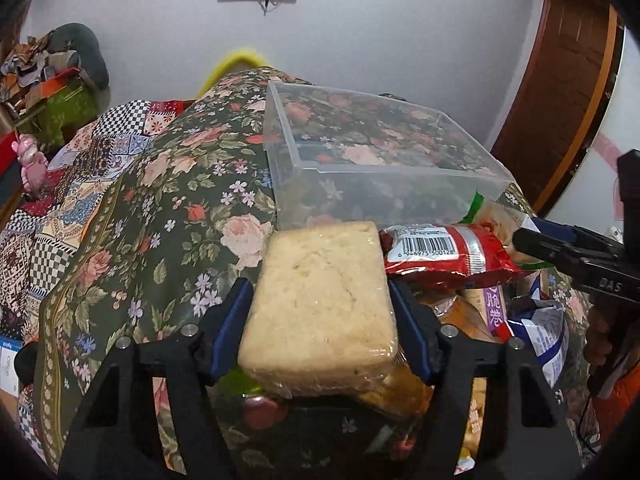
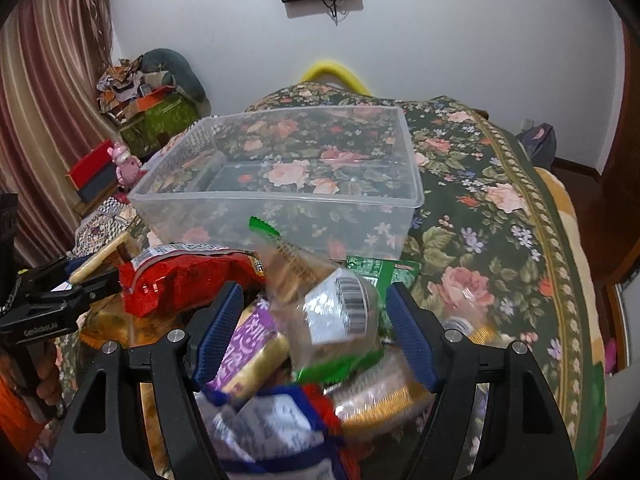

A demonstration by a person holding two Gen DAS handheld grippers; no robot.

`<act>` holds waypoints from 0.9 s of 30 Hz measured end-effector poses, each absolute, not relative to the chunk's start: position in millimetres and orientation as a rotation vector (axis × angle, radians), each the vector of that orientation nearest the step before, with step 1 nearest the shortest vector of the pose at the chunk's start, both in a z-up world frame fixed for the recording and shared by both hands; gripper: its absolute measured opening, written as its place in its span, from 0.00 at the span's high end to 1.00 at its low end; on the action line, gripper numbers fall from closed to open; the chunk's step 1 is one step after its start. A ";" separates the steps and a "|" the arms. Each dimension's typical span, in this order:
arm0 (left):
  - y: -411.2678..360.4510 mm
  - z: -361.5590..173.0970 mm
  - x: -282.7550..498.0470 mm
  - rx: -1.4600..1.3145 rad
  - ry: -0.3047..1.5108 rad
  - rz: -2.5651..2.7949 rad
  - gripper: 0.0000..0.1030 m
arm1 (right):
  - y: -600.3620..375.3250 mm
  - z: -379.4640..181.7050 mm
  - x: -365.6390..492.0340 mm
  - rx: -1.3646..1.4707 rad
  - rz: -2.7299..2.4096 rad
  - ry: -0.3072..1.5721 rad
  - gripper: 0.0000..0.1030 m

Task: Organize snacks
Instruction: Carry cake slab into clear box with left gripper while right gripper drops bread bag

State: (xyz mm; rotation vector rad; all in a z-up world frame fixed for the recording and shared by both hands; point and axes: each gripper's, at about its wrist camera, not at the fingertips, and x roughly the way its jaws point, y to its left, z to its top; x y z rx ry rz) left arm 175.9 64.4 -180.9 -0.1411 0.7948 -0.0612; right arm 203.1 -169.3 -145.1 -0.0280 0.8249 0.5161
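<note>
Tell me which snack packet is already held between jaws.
The clear-wrapped pale cake block, clamped in the left gripper; the red packet and others lie loose.

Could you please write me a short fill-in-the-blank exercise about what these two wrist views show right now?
1. The left gripper is shut on a pale wrapped ____.
2. The clear plastic bin on the floral cloth holds ____ snacks so far.
3. The packet with the barcode beside the held cake is ____ in colour.
4. The right gripper hovers with its jaws ____ over the snack pile.

Missing words: cake; no; red; open
</note>
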 end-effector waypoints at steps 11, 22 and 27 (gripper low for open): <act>64.0 -184.1 176.3 -0.113 0.771 -0.036 0.47 | -171.1 -156.6 213.8 0.014 0.537 0.886 0.47; 70.8 -157.4 159.2 -0.111 0.719 -0.003 0.47 | -175.7 -132.7 200.2 -0.007 0.545 0.822 0.59; 69.9 -136.0 156.6 -0.106 0.678 -0.006 0.47 | -179.6 -114.0 196.2 0.003 0.546 0.776 0.59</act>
